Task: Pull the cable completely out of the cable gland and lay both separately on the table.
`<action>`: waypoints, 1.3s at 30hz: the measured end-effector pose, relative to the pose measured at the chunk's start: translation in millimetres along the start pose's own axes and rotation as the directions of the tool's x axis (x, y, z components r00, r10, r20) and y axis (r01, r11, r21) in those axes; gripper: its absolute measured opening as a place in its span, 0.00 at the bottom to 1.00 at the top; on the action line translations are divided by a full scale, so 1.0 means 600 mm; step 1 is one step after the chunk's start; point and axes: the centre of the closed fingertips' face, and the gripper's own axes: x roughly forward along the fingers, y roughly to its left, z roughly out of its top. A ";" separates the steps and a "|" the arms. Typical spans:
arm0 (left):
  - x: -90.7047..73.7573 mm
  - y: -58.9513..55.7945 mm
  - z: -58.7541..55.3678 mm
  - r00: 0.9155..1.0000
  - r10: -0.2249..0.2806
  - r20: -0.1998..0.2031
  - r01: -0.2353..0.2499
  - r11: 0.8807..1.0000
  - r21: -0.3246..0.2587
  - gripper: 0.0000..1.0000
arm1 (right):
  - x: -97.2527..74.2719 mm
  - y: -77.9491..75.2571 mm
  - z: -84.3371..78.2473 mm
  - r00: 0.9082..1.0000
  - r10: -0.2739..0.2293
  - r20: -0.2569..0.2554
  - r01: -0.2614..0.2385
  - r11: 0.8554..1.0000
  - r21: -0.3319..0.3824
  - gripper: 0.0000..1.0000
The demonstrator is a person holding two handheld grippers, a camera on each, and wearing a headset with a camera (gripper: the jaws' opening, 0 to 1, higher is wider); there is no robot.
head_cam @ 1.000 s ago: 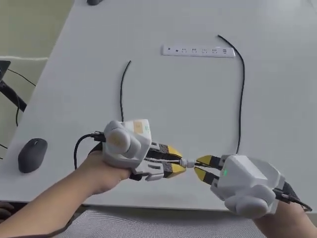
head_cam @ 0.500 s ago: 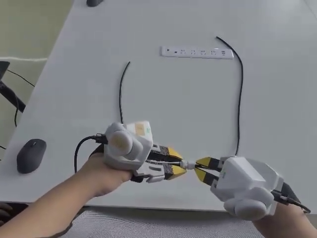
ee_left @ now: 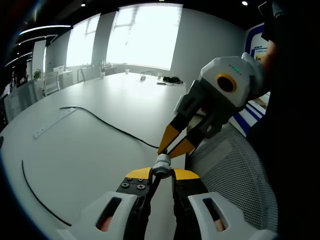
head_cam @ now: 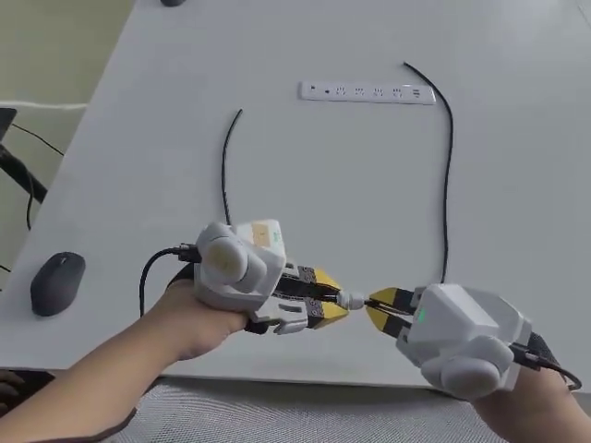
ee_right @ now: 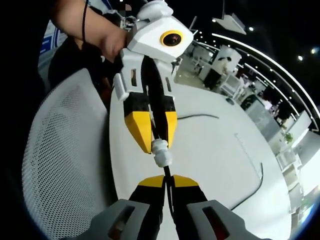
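A small white cable gland (head_cam: 349, 300) hangs just above the near edge of the white table (head_cam: 314, 203). My left gripper (head_cam: 334, 302) is shut on it from the left. In the left gripper view the gland (ee_left: 161, 163) sits at my yellow fingertips. A thin black cable (head_cam: 448, 166) runs from beside the power strip down the table to my right gripper (head_cam: 377, 305), which is shut on it just right of the gland. In the right gripper view the cable (ee_right: 166, 179) passes between my fingertips into the gland (ee_right: 161, 152).
A white power strip (head_cam: 367, 91) lies at the far middle of the table. A second, short black cable (head_cam: 224, 161) lies left of centre. A dark mouse (head_cam: 57, 281) rests near the left edge. A grey mesh chair seat (head_cam: 277, 411) is below the table's front edge.
Both grippers keep their holds. The right gripper has drifted slightly to the right, so the gap between the gland and its tips is a touch wider.
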 end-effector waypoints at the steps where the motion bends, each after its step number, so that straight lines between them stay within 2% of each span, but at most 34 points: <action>1: 0.000 0.000 0.000 1.000 0.001 0.000 -0.001 1.000 -0.002 0.15 | 0.000 0.000 -0.001 1.000 0.001 0.001 -0.001 1.000 0.003 0.00; 11: -0.001 0.002 0.000 1.000 0.011 -0.002 -0.011 1.000 0.000 0.15 | 0.002 -0.011 -0.020 1.000 -0.014 -0.021 0.014 0.999 0.037 0.00; 15: -0.001 0.006 0.002 1.000 0.013 0.002 -0.013 1.000 -0.001 0.15 | 0.002 -0.021 -0.030 0.999 -0.022 -0.033 0.025 0.996 0.089 0.00; 24: 0.001 0.010 0.006 1.000 0.016 0.013 -0.016 1.000 -0.004 0.15 | 0.004 -0.033 -0.047 0.998 -0.036 -0.056 0.044 0.990 0.135 0.00; 29: -0.002 0.012 0.007 1.000 0.021 0.020 -0.020 1.000 -0.007 0.15 | 0.004 -0.039 -0.061 0.997 -0.048 -0.067 0.062 0.972 0.228 0.00; 33: -0.004 0.013 0.007 0.999 0.024 0.020 -0.024 1.000 -0.007 0.15 | 0.004 -0.042 -0.077 0.994 -0.060 -0.087 0.084 0.948 0.306 0.00; 39: -0.007 0.015 0.010 0.999 0.036 0.028 -0.036 0.999 -0.002 0.15 | 0.003 -0.048 -0.104 0.989 -0.083 -0.120 0.126 0.900 0.417 0.00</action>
